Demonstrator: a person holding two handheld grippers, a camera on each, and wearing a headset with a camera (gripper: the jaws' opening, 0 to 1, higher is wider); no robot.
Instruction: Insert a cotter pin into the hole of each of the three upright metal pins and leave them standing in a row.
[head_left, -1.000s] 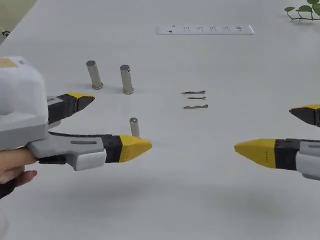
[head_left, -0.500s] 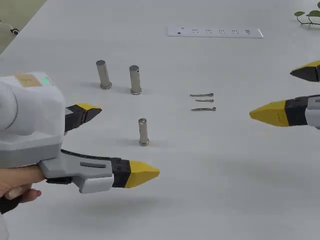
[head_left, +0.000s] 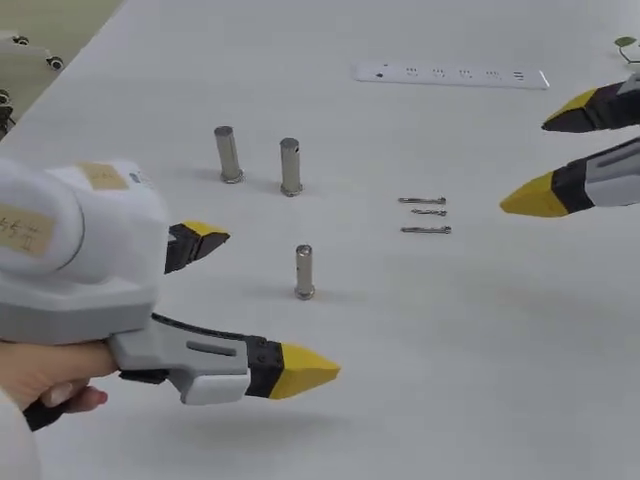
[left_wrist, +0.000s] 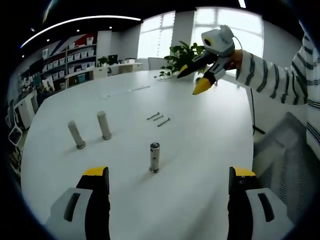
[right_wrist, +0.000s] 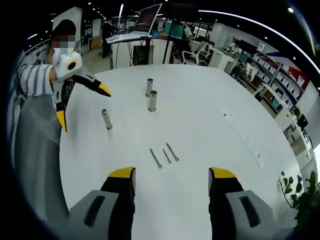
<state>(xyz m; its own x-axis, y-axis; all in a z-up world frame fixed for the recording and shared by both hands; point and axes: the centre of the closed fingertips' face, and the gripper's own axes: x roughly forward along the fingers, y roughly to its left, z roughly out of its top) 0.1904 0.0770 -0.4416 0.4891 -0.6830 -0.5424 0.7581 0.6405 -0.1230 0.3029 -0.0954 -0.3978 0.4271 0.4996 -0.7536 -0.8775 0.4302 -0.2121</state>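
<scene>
Looks unstarted: pins (head_left: 290, 165) seemingly bare, 3 cotters (head_left: 425, 213) loose nearby; L gripper (head_left: 280, 304), R gripper (head_left: 524, 166) spread wide, empty.

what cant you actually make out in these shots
- Cotter pins: too small in every view to tell eye ends from legs.
- Front metal pin: hole too small to make out, head view and left gripper view.
- Right gripper: body cut off by the head view's right edge.
</scene>
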